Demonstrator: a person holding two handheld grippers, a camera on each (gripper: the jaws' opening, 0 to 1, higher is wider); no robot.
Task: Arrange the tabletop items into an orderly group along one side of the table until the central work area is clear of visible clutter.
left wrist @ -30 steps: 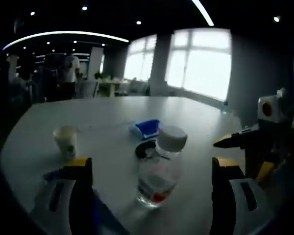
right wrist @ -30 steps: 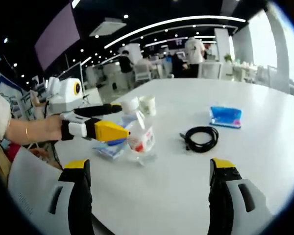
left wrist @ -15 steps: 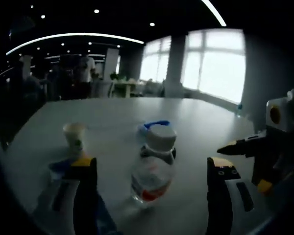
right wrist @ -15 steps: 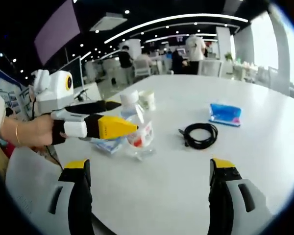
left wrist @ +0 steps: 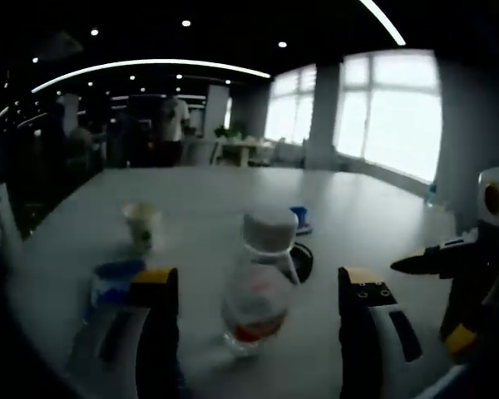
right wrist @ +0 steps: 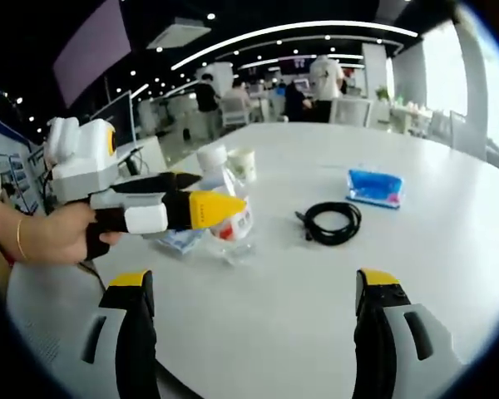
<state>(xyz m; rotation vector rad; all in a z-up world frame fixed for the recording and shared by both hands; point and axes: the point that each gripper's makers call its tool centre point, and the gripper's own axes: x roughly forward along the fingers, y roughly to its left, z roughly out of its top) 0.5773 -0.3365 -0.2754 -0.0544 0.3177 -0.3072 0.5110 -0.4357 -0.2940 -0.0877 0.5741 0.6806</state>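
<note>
A clear bottle with a white cap and a red label stands on the white table. My left gripper is open, one jaw on each side of the bottle and not pressing it. In the right gripper view the left gripper, held by a hand, comes in from the left around the bottle. My right gripper is open over bare table with nothing between its jaws. It also shows at the right of the left gripper view as the right gripper.
A paper cup stands behind the bottle. A coiled black cable and a blue tissue pack lie further right. A blue packet lies by the left jaw. Chairs and people stand beyond the table.
The left gripper has moved forward, so the bottle now sits between its jaws, and the jaws have narrowed a little. The right gripper has barely moved.
</note>
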